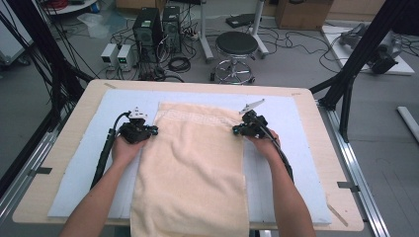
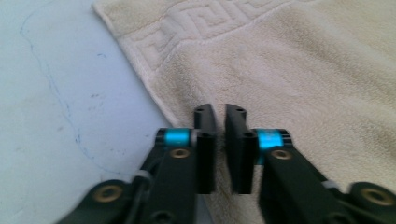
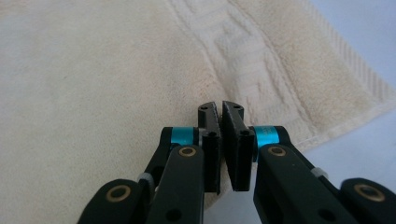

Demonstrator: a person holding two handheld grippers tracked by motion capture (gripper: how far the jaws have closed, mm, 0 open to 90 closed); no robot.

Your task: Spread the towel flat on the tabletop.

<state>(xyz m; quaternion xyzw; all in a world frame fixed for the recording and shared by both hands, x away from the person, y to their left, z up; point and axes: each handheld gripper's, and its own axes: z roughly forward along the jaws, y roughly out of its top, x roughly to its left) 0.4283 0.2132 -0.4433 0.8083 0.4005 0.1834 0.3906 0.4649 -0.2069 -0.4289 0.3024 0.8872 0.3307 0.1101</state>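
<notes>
I held both hand-held grippers, left (image 1: 152, 130) and right (image 1: 238, 130), jaws together, at the towel's (image 1: 192, 168) far side edges.

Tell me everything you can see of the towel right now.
The towel is cream terry cloth with a woven key-pattern band near its far end. It lies flat on the pale blue mat, its near end hanging over the table's front edge. The left gripper and right gripper, jaws closed, are at its long edges.

A lab: computer towers (image 1: 159, 28), power supplies (image 1: 117, 53) and loose cables (image 1: 180, 63) (plus a stool (image 1: 236, 44)) beyond the table (image 1: 316, 123).
</notes>
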